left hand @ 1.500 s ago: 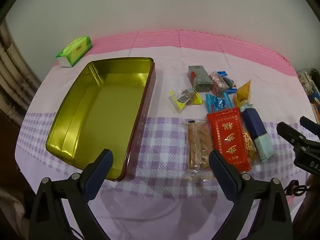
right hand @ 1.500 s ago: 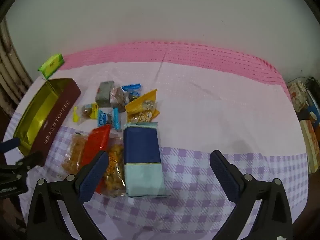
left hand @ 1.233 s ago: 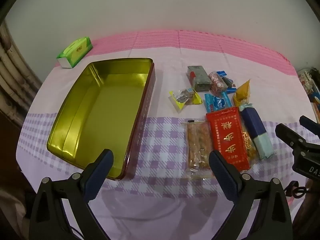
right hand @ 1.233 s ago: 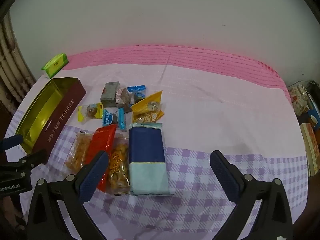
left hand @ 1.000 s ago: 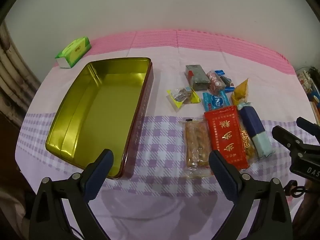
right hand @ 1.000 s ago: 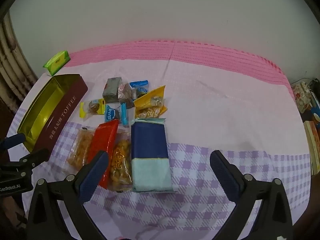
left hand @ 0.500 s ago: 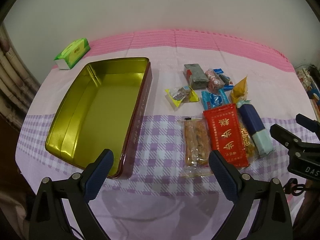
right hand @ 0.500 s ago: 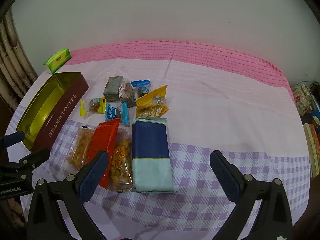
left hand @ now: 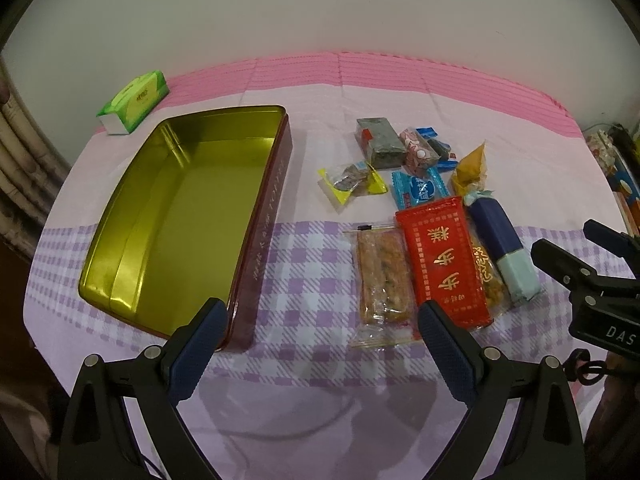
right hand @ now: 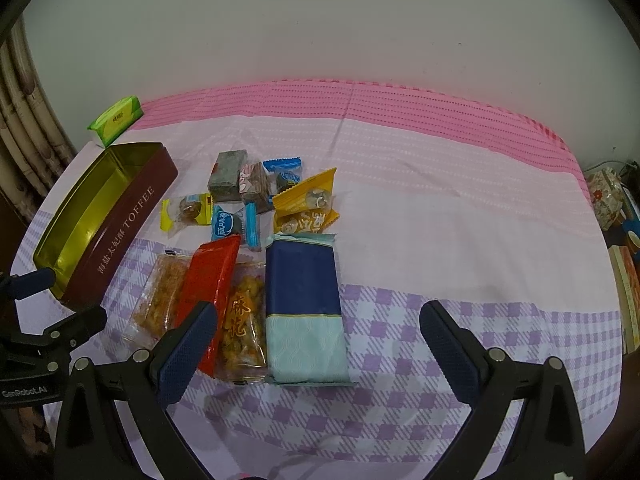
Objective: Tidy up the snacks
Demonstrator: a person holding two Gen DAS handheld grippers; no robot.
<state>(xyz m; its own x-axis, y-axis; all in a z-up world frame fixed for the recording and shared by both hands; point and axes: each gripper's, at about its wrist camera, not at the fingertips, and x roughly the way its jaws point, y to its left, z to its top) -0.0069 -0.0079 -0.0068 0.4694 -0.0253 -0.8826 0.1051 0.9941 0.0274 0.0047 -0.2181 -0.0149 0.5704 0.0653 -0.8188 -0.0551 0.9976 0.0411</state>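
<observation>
An open gold-lined toffee tin [left hand: 132, 216] [right hand: 132, 216] lies on the left of the table. Snacks lie in a cluster to its right: a red packet [left hand: 442, 256] [right hand: 208, 280], a clear biscuit pack [left hand: 382, 276], a navy and pale blue pack [left hand: 502, 248] [right hand: 304, 304], a yellow bag [right hand: 306, 202], a grey block [left hand: 378, 142] and small candies. My left gripper [left hand: 320, 344] is open and empty above the near table edge. My right gripper [right hand: 316, 344] is open and empty, just in front of the navy pack.
A green tissue pack [left hand: 134, 100] [right hand: 116, 118] sits at the far left by the wall. The pink and purple checked tablecloth [right hand: 460, 220] covers the table. Boxes [right hand: 624, 280] stand off the right edge.
Both grippers have drifted slightly; the right view has shifted a little so the snacks sit more central. Nothing was taken hold of.
</observation>
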